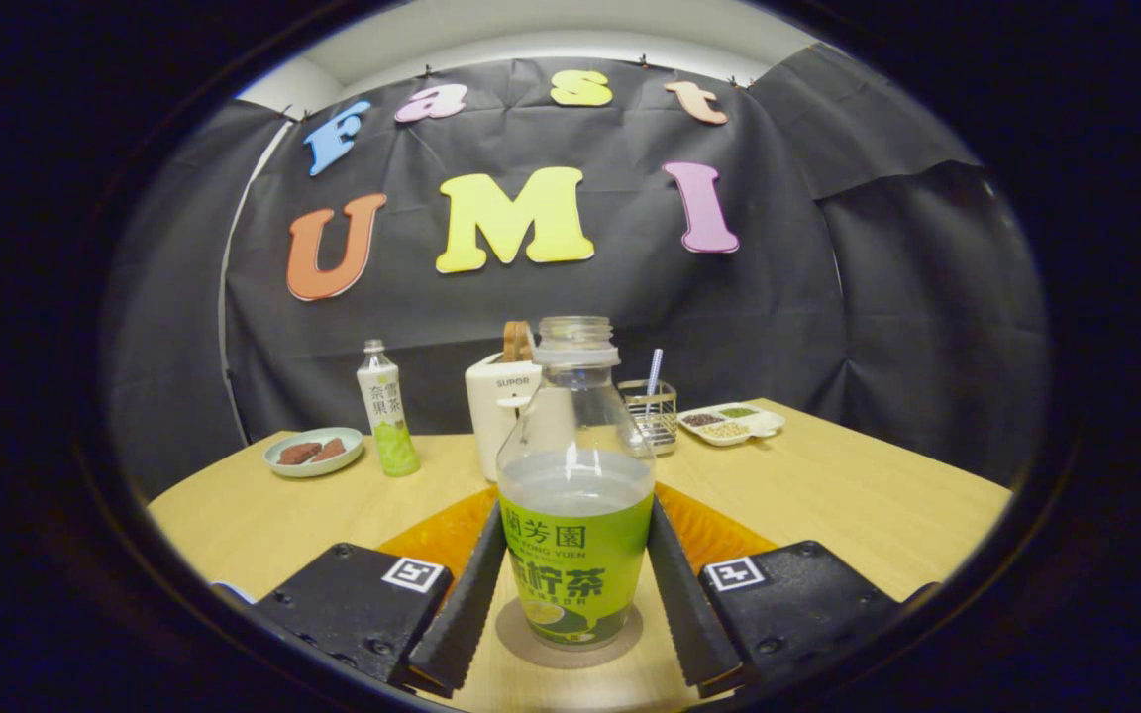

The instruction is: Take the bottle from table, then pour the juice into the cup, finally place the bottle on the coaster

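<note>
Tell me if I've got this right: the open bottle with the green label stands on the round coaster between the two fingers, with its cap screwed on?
Not quite. In the gripper view the bottle has no cap; its mouth is open. It does stand on the round coaster, between the fingers of the gripper.

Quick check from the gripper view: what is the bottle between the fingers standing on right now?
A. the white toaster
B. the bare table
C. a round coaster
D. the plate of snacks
C: the bottle, cap off, stands upright on the round coaster, between the gripper fingers.
</note>
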{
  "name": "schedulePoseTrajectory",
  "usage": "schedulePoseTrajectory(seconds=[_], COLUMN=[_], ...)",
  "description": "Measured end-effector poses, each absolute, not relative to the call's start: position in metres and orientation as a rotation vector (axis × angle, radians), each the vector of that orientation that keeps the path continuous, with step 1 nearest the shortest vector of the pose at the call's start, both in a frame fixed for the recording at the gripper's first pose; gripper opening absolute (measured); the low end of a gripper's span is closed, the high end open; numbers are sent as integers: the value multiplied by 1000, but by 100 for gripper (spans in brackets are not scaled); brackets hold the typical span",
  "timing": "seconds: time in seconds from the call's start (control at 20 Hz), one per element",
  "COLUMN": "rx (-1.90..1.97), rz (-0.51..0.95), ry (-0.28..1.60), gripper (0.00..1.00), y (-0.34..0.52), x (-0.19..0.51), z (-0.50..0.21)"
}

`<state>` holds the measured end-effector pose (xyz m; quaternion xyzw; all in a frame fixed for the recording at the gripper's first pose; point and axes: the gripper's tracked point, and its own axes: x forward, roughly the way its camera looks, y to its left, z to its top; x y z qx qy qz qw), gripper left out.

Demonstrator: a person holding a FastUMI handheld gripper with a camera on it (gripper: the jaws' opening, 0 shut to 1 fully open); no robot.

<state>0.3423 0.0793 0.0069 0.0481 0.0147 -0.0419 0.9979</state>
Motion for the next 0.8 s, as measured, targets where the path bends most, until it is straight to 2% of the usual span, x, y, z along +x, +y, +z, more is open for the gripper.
schedulePoseTrajectory(seconds=[0.3, 0.55, 0.8], rx=[50, 87, 125], rz=[-84, -112, -59], ry=[62, 99, 77], gripper=[84, 99, 100], y=[85, 78, 84], x=[335, 309, 250], z=[7, 5, 16])
